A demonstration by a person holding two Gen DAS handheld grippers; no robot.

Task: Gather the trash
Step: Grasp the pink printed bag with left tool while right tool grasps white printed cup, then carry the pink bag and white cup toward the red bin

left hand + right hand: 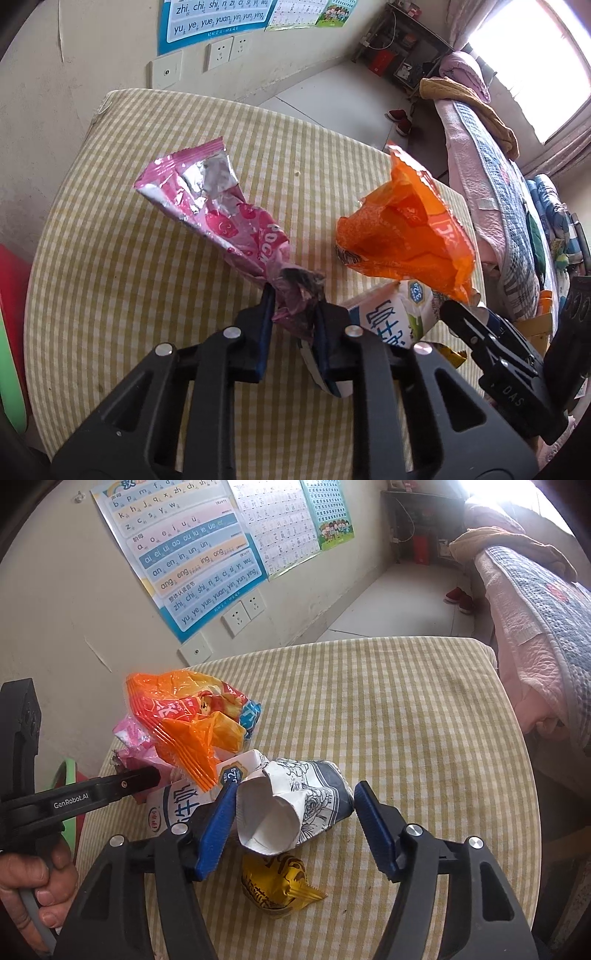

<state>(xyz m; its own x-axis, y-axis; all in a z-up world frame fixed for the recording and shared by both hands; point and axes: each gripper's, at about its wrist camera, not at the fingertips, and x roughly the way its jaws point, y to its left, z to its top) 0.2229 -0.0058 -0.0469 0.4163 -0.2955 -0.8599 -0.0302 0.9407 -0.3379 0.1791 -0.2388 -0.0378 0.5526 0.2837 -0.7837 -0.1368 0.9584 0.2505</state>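
Note:
My left gripper point(293, 308) is shut on the crumpled end of a pink foil wrapper point(214, 206), which sticks up and away over the checked table point(129, 258). An orange snack bag point(402, 229) and a white milk carton point(395, 314) lie to its right. In the right wrist view my right gripper point(293, 805) is open, its blue pads on either side of a crushed white-and-black paper cup point(295, 805). A yellow wrapper point(280, 886) lies just below the cup. The orange bag point(184, 720), milk carton point(177, 808) and pink wrapper point(135, 742) sit left of it.
The table stands against a wall with sockets point(243, 614) and a poster point(184, 554). A bed with quilts point(535, 627) runs along the right. A red and green object point(11, 332) sits at the table's left edge. Red shoes point(460, 600) lie on the floor.

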